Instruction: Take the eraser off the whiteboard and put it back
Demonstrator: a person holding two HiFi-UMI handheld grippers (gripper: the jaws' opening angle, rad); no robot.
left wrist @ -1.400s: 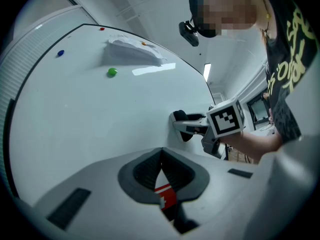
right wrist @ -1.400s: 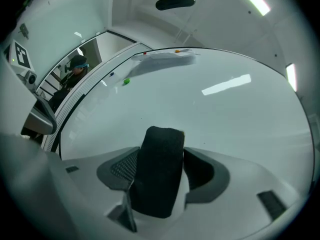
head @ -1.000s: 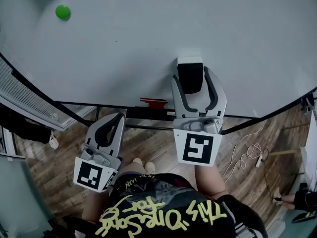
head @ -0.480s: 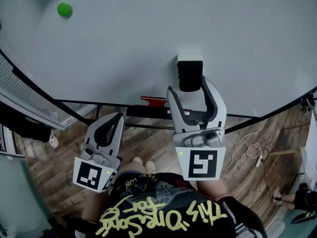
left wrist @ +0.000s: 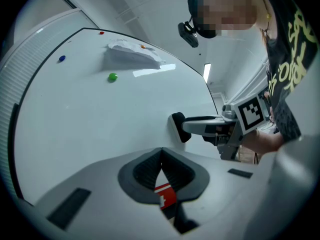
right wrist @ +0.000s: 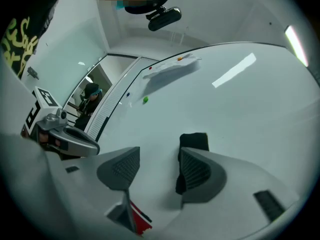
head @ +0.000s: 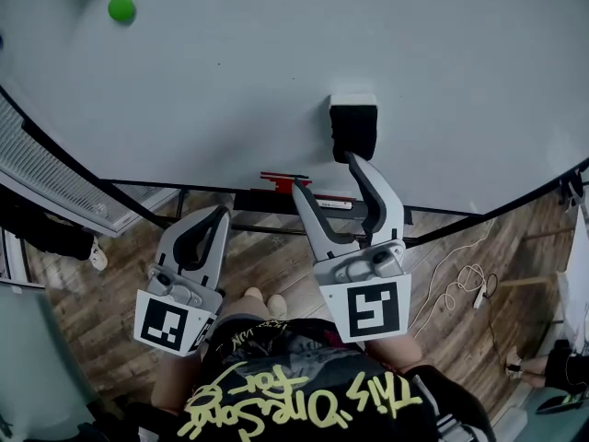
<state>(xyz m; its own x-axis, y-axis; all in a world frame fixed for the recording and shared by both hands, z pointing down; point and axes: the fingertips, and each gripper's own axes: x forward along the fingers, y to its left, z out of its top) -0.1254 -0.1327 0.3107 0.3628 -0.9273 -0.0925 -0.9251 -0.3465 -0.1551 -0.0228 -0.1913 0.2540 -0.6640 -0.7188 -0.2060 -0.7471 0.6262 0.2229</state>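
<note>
The black eraser [head: 353, 127] with a white back clings to the whiteboard [head: 230, 81], just above its lower edge. My right gripper [head: 327, 175] is open, a little below and left of the eraser, holding nothing. In the right gripper view the eraser [right wrist: 194, 141] shows partly behind the right finger, outside the gap of the gripper [right wrist: 159, 156]. My left gripper [head: 212, 217] is shut and empty, lower left, off the board. The left gripper view shows its shut tips [left wrist: 161, 154] and the eraser [left wrist: 177, 126] on the board beyond.
A green magnet [head: 121, 8] sticks to the board at the upper left. A red object [head: 285, 184] lies on the tray under the board's lower edge. A crumpled paper [left wrist: 131, 55] hangs high on the board. Wooden floor and cables [head: 460, 288] are below.
The open right gripper has drawn back from the eraser, down and to the left; the eraser no longer sits between its fingers and stays on the board. The left gripper has hardly moved.
</note>
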